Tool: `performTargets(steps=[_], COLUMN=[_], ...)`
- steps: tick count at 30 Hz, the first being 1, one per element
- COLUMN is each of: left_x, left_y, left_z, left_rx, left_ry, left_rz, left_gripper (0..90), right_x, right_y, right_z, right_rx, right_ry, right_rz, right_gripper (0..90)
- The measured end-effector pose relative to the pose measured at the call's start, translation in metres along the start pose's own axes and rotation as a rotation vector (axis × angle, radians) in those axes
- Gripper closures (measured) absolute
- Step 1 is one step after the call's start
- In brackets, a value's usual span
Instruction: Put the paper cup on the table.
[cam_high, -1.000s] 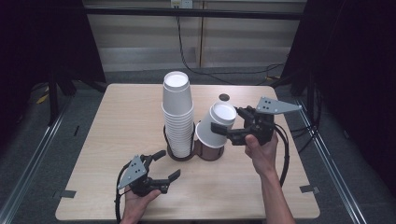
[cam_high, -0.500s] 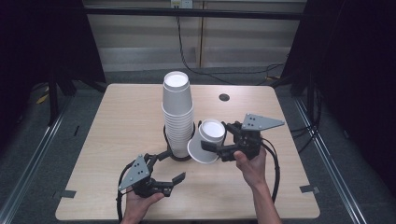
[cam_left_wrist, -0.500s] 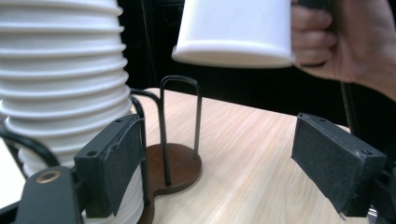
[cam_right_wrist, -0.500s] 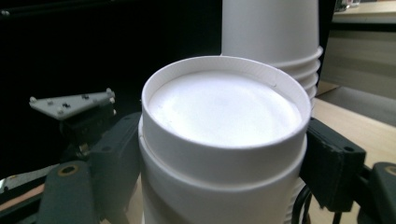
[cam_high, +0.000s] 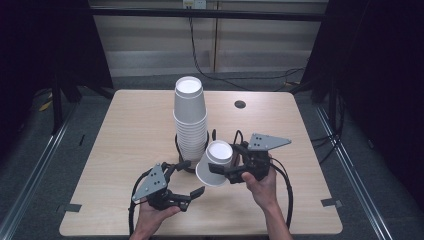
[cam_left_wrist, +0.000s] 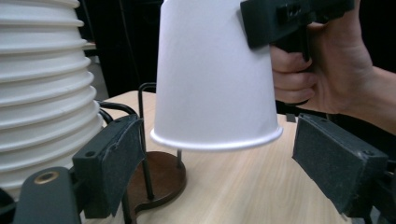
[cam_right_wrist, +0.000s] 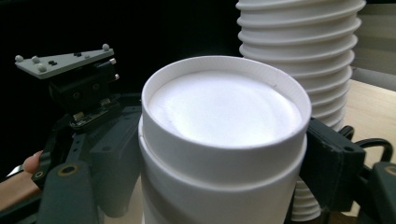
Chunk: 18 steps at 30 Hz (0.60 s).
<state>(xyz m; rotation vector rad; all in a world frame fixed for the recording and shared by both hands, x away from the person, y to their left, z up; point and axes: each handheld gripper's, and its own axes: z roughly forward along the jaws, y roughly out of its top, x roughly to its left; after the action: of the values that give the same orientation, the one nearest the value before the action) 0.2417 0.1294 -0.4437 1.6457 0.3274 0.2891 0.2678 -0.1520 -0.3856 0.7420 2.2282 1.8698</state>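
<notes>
Lowered from beside the stack's (cam_high: 190, 117) top since earlier, the right gripper (cam_high: 227, 172) stays clamped on an upturned paper cup (cam_high: 214, 163), held tilted just above the table (cam_high: 125, 130), before the left gripper's (cam_high: 187, 180) parted jaws.

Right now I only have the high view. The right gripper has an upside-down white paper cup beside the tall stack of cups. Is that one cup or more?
Observer: Likely two. The right gripper view shows the upside-down white paper cup with a second wall stepping out just below its base, both clamped in the right gripper.
Operator: Does the rim sit on the table?
Observer: No. In the left gripper view the rim hangs above the light wooden table, near the round brown holder base.
Operator: And the left gripper, is it touching it?
Observer: No. The left gripper is open, with its pads on either side below the rim and apart from it.
</notes>
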Motion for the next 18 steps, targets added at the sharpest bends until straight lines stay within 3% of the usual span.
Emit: performTargets(steps=[12, 18], left_x=[0.001, 0.0], left_y=[-0.004, -0.007], left_z=[0.014, 0.021], left_rx=[0.04, 0.026], left_ry=[-0.073, -0.089], left_rz=[-0.012, -0.036], left_gripper=[13.7, 8.5], right_x=[0.011, 0.012], right_y=[-0.013, -0.013], right_z=[0.009, 0.011], right_rx=[0.016, 0.002], right_ry=[0.055, 0.074], right_rz=[0.01, 0.01], right_gripper=[22.5, 22.5])
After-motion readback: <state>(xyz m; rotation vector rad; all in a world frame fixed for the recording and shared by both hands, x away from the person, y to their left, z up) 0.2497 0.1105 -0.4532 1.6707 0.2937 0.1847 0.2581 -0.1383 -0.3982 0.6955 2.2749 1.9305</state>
